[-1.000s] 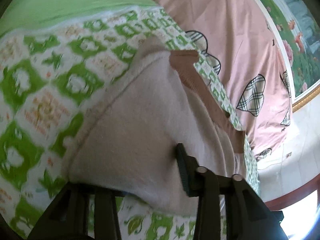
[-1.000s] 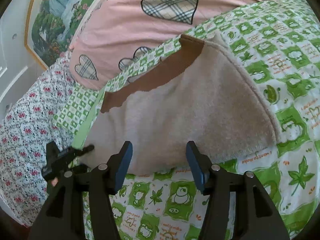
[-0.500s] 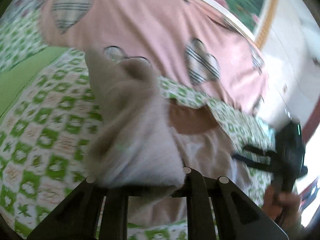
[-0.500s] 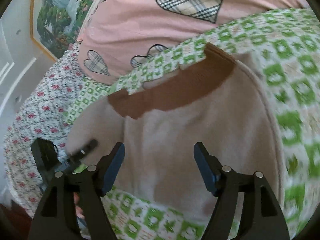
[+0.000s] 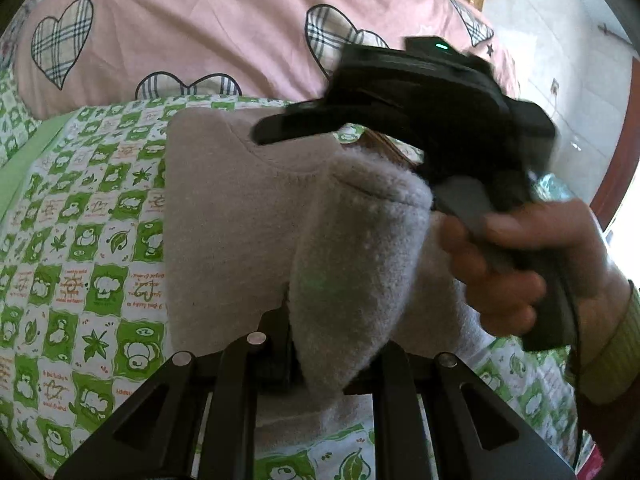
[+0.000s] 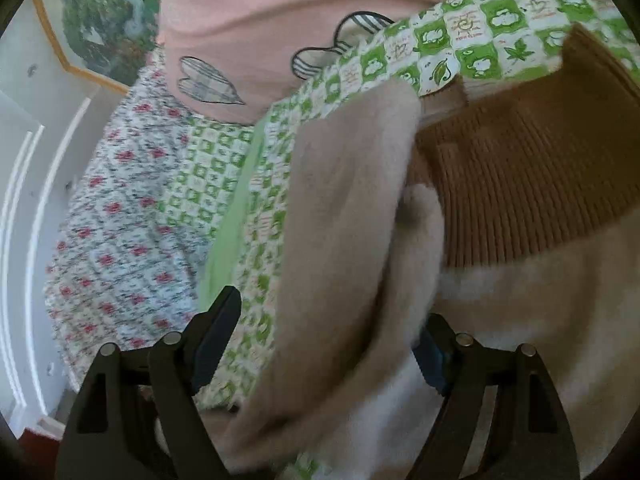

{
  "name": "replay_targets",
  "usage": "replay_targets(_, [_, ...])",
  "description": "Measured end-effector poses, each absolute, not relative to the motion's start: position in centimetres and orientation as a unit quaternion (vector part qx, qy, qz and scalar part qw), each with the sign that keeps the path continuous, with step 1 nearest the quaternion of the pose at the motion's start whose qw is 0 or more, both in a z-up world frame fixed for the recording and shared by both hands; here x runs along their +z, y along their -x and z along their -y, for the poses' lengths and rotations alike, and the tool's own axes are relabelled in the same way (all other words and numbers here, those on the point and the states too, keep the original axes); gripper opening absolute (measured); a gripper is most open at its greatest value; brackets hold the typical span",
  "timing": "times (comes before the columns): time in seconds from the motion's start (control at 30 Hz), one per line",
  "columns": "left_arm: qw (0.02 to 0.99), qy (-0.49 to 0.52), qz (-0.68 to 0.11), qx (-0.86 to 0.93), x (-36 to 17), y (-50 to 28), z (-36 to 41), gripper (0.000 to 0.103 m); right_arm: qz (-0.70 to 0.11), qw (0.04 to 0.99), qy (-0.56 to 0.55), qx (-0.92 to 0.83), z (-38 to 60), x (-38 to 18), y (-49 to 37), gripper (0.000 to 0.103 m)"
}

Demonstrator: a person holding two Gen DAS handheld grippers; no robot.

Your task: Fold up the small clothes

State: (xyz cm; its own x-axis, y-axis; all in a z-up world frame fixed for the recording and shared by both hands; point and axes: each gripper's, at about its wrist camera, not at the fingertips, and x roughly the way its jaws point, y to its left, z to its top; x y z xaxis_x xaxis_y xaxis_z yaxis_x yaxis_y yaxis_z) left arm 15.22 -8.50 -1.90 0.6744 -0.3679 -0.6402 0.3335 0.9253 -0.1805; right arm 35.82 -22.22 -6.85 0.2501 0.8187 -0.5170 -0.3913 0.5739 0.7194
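Observation:
A small beige fleece garment (image 5: 240, 216) with a brown ribbed waistband (image 6: 532, 184) lies on the green-and-white checked bedspread (image 5: 80, 240). My left gripper (image 5: 316, 364) is shut on a fold of the fleece and holds it lifted over the rest of the garment. My right gripper (image 6: 320, 344) is open, with its fingers on either side of a raised fold of the fleece (image 6: 352, 240). In the left wrist view the right gripper (image 5: 404, 92) crosses above the garment, held by a hand (image 5: 520, 264).
A pink quilt with checked hearts (image 5: 200, 24) lies behind the garment. A floral sheet (image 6: 120, 208) covers the bed's far side, next to a white door (image 6: 24, 240). A framed painting (image 6: 100, 20) hangs on the wall.
My left gripper has carried the gripped fold further over the garment. My right gripper has moved in low over the fleece, now straddling the raised fold near the waistband.

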Motion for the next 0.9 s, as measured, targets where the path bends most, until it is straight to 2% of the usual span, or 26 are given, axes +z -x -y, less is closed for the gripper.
replay_targets(0.07, [0.915, 0.018, -0.355, -0.191, -1.8, -15.2, 8.5, 0.013, -0.461, 0.763, -0.234, 0.389, 22.0, -6.9, -36.6, 0.055])
replay_targets(0.1, [0.916, 0.015, -0.353, -0.190, -1.7, -15.1, 8.6, 0.013, -0.462, 0.766, -0.232, 0.381, 22.1, -6.9, -36.8, 0.033])
replay_targets(0.13, [0.915, 0.014, -0.354, -0.193, -1.4, -15.1, 8.6, 0.013, -0.461, 0.770, -0.231, 0.377, 22.5, -6.8, -37.0, 0.021])
replay_targets(0.17, [0.914, 0.015, -0.354, -0.196, -1.1, -15.1, 8.7, 0.013, -0.453, 0.772, -0.232, 0.380, 22.9, -6.4, -36.9, 0.019])
replay_targets(0.47, [0.902, 0.026, -0.340, -0.264, 1.9, -15.9, 14.6, 0.015, -0.392, 0.833, -0.167, 0.352, 29.7, -1.4, -34.8, 0.017])
replay_targets(0.8, [0.875, 0.011, -0.390, -0.287, -1.6, -17.9, 22.0, 0.017, -0.417, 0.858, -0.126, 0.273, 36.0, -5.3, -36.2, 0.017])
replay_targets(0.9, [0.871, -0.005, -0.394, -0.293, -2.2, -17.6, 22.7, 0.027, -0.421, 0.860, -0.126, 0.259, 36.7, -6.6, -36.2, 0.019])
